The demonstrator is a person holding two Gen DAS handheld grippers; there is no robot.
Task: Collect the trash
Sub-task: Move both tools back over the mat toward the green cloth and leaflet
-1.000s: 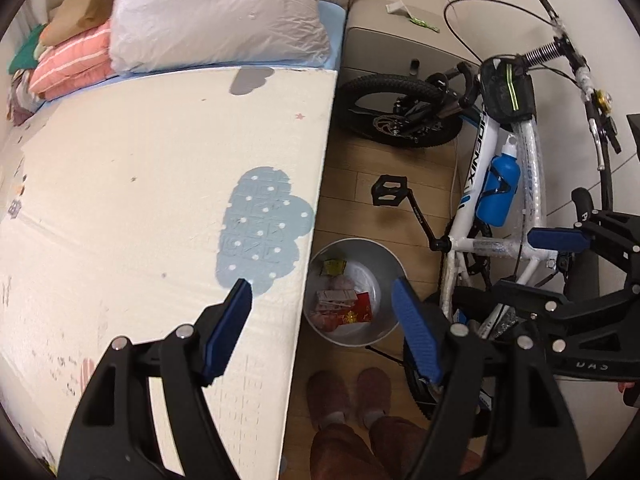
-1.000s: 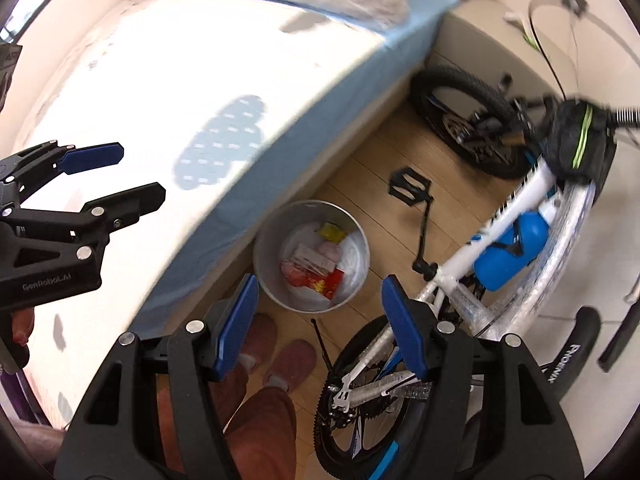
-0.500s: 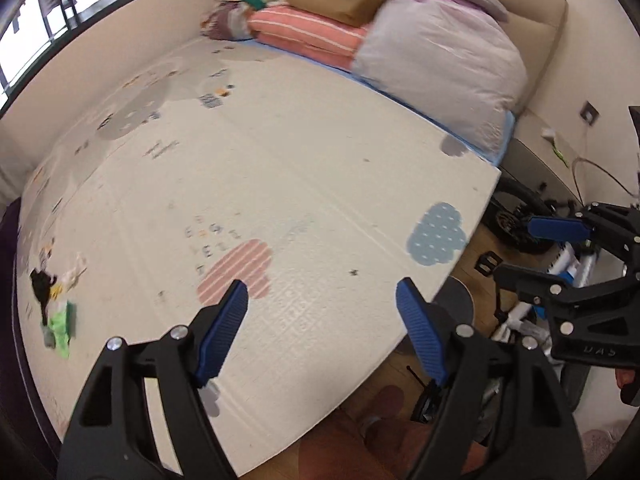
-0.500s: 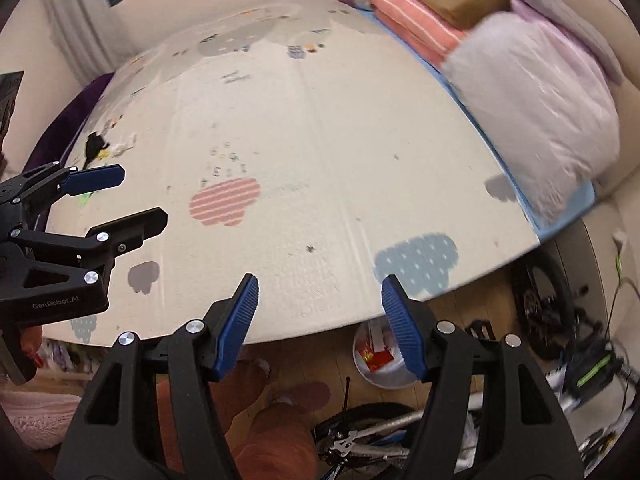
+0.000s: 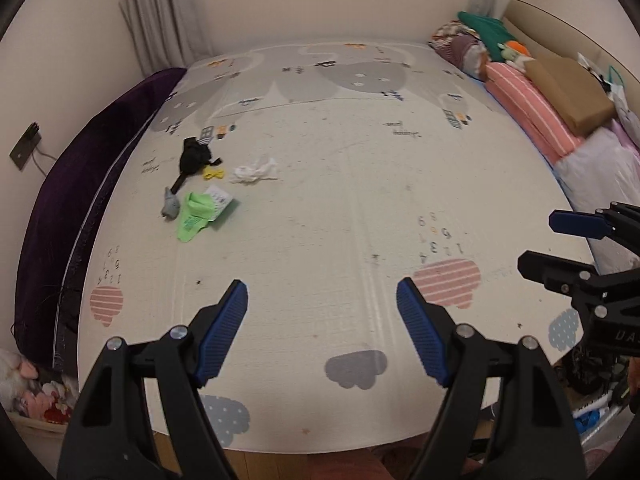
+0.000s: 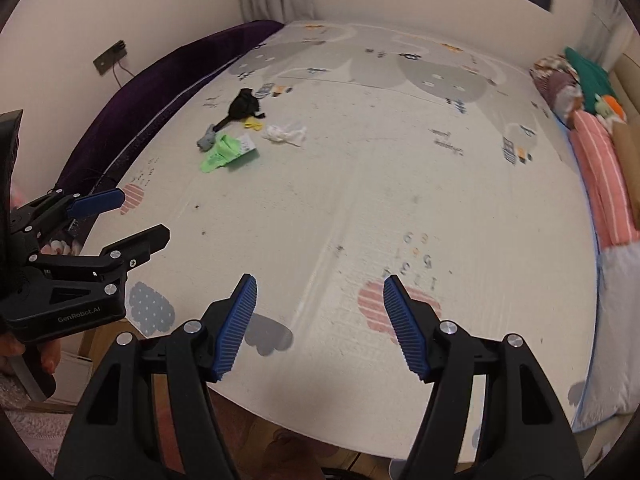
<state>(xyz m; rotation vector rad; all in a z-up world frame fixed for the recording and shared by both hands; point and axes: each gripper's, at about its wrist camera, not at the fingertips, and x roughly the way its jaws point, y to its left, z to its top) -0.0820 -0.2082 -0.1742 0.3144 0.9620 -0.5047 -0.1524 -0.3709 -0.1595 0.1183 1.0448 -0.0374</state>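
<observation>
Trash pieces [image 5: 208, 196], about six, clustered on one mat [image 5: 340, 208].

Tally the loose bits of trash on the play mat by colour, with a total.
Black: 1, crumpled black piece
Yellow: 1, small yellow scrap
White: 1, white tissue wad
Grey: 1, grey scrap
Green: 1, green wrapper
Total: 5

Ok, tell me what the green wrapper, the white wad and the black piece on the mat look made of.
Green wrapper: probably thin plastic film, creased, with printing on it.
White wad: looks like crumpled tissue or paper, matte with ragged edges.
Black piece: likely soft cloth or thin plastic, limp and dull; too small to tell.
</observation>
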